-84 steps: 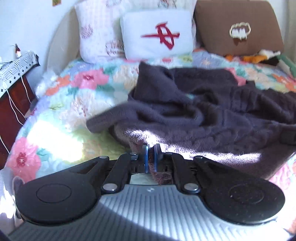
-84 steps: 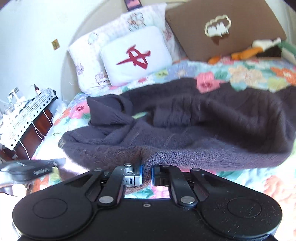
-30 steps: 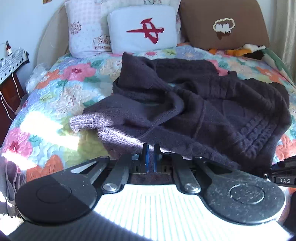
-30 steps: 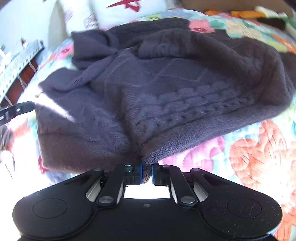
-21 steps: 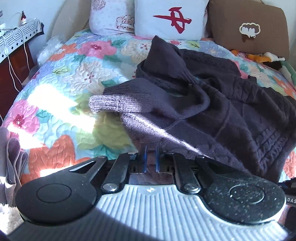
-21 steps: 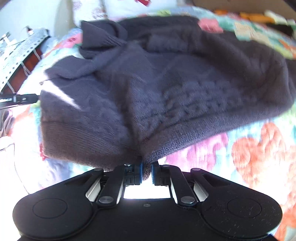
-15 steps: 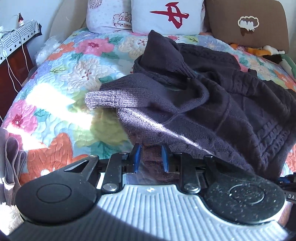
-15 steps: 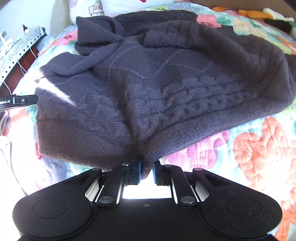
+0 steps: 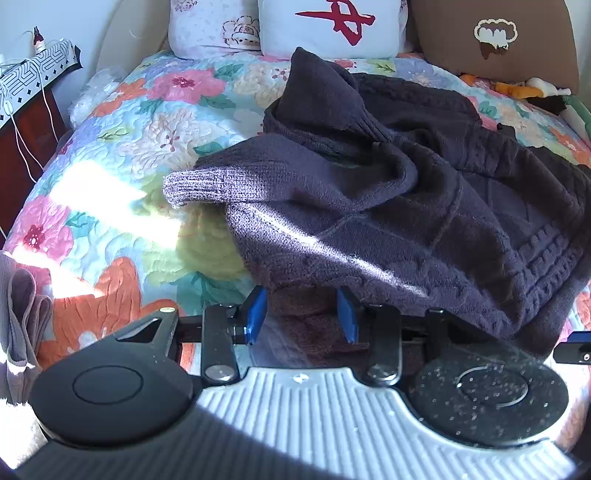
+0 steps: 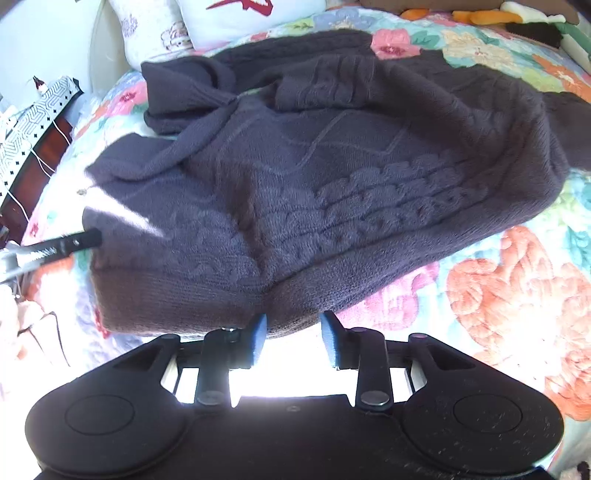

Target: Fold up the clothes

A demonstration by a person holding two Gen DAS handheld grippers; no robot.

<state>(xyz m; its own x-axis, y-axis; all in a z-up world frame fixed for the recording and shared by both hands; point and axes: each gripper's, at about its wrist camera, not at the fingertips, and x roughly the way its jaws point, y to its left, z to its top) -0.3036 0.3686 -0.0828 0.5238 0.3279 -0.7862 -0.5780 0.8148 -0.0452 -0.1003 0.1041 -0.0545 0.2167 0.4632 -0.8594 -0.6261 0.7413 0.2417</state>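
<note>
**Where we find everything**

We see the sweater (image 9: 388, 206) spread on the quilt (image 9: 122, 184), its hem nearest us, with one sleeve (image 9: 207, 184) reaching left. Behind it, pillows (image 9: 328, 26) line the headboard. A nightstand (image 9: 26, 107) stands left of the bed.

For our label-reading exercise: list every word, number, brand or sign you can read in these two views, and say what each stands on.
Red brush-stroke sign, no readable letters: on the white pillow.
White cloud-like emblem, no text: on the brown pillow.
White lettering, too blurred to read: on the left gripper's finger, seen at the left edge of the right wrist view.
No text: on the sweater, the quilt, or the right gripper.
</note>
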